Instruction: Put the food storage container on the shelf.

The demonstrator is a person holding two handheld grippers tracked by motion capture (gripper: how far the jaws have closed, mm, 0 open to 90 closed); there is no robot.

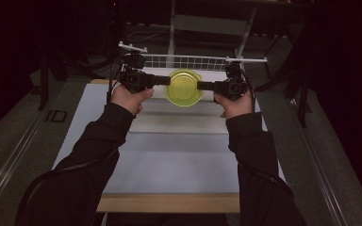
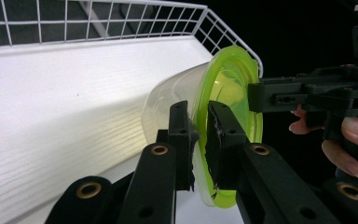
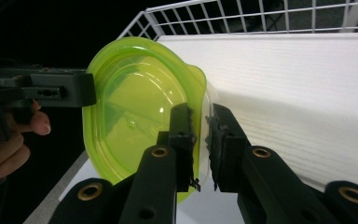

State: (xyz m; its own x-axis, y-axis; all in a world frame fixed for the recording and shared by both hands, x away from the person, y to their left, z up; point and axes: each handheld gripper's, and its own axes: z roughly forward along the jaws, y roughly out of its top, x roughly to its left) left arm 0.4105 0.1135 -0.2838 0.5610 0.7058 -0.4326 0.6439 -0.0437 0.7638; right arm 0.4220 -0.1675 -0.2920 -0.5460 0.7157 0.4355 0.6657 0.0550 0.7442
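A clear plastic container point(image 1: 184, 87) with a yellow-green lid point(image 2: 228, 88) is held at the far end of the white table point(image 1: 169, 155), just in front of a white wire rack point(image 1: 188, 61) that runs along the far edge. In the high view the lid faces upward toward the camera and the container sits midway between the two grippers. The left gripper point(image 1: 166, 80) reaches in from the left and its jaws are closed on the left rim: in the left gripper view point(image 2: 200, 140) one jaw lies against the clear wall side and the other against the lid side, with the green rim pinched between them. The right gripper point(image 1: 200, 85) reaches in from the right and clamps the opposite rim in the same way, as seen in the right gripper view point(image 3: 201, 140), where the lid edge passes between the two black jaws. Each gripper is held by a hand, the left hand point(image 1: 128, 100) and the right hand point(image 1: 235, 104), with dark sleeves point(image 1: 94, 146) extending toward the near edge. The surroundings beyond the table are dark.
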